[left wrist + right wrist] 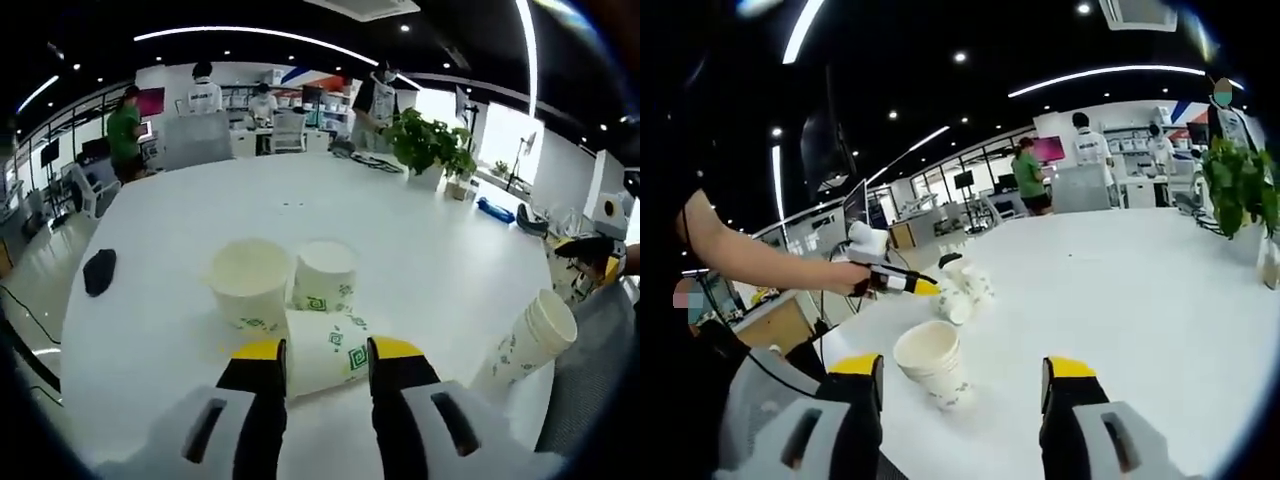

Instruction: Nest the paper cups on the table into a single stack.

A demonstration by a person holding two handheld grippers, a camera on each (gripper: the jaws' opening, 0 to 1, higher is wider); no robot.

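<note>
On smooth white table point(430, 260), left gripper point(327, 352) clamps tipped paper cup point(325, 350), right gripper point(965, 368) open.

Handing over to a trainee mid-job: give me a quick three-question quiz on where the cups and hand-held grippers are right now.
1. True or false: the paper cup between the jaws of the left hand-held gripper is standing upright.
2. Multiple choice: how many standing cups are on the table just beyond that cup? A one, B two, C four.
3. Fill in: the stack of nested cups sits between the wide-apart jaws of the ___ hand-held gripper.

Key: 1 false, it lies on its side; 2 B; 3 right.
</note>
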